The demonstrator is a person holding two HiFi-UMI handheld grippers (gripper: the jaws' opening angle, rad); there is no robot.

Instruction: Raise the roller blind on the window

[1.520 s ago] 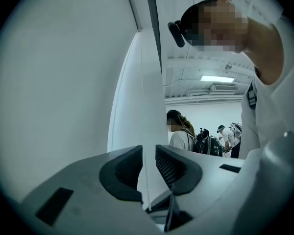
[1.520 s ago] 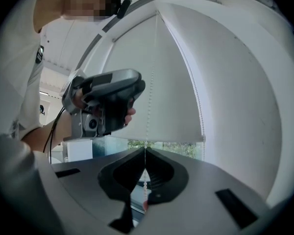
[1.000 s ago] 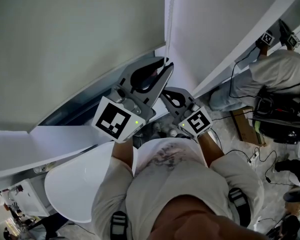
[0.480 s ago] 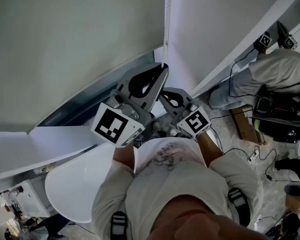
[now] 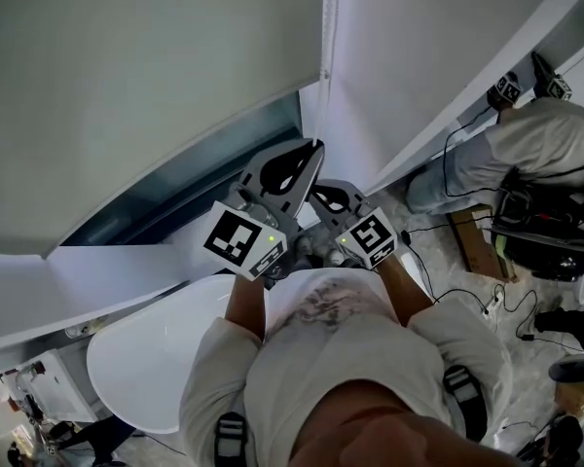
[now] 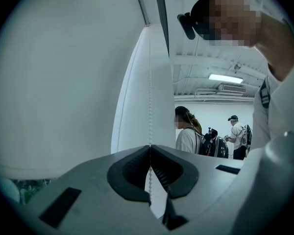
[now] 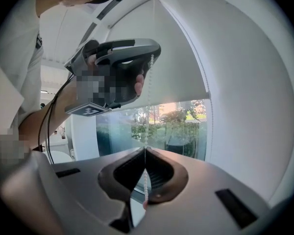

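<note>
The pale roller blind covers most of the window, with a strip of glass bare under its bottom edge. Its white bead chain hangs down at the blind's right side. My left gripper is the upper one, shut on the bead chain, which runs between its closed pads. My right gripper sits just below, also shut on the chain. In the right gripper view the left gripper pinches the chain above, in front of the blind and the glass.
A white window sill runs below the glass and a round white table stands at the lower left. Another person crouches at the right among bags and floor cables. More people stand across the room.
My left gripper has come down along the chain toward the right gripper. The strip of bare glass under the blind has grown wider. The right gripper has barely moved.
</note>
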